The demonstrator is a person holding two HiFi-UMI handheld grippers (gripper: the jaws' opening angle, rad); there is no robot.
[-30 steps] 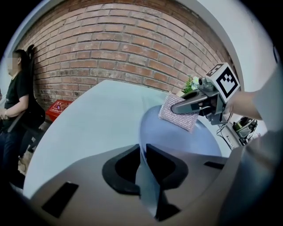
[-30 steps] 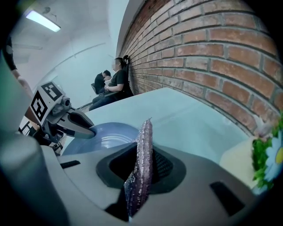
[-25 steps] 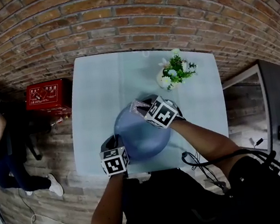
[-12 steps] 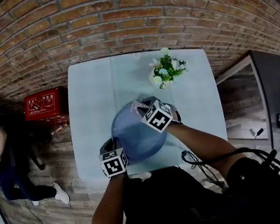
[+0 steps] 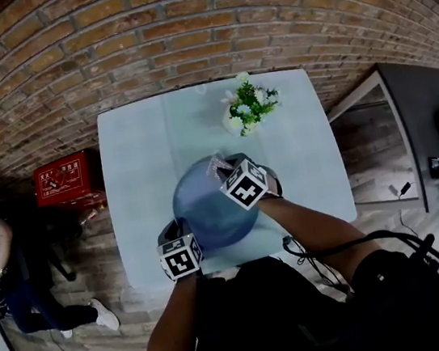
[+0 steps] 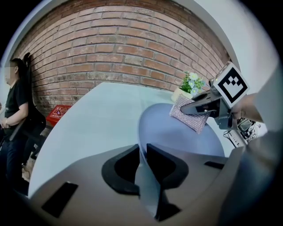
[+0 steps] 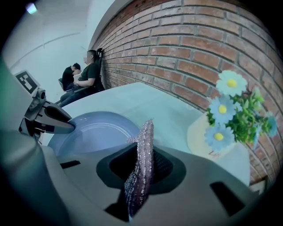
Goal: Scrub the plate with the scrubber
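A round blue plate (image 5: 209, 203) lies near the front of the pale table (image 5: 134, 151). My left gripper (image 5: 184, 231) is shut on the plate's near rim (image 6: 146, 176), which stands between the jaws. My right gripper (image 5: 220, 167) is shut on a sparkly pink-silver scrubber (image 7: 140, 165), which hangs over the plate's far right edge. In the left gripper view the scrubber (image 6: 189, 114) sits against the plate (image 6: 177, 137) on its far side. The plate (image 7: 95, 132) shows at lower left in the right gripper view.
A small pot of flowers (image 5: 249, 107) stands on the table behind the plate, close to my right gripper. A red box (image 5: 69, 178) sits on the floor at the left, near a person (image 5: 1, 244). A brick wall (image 5: 181, 29) runs behind the table.
The head view has drifted, so the table sits slightly lower in the picture. Both grippers keep their hold, and the scrubber stays at the plate's far edge.
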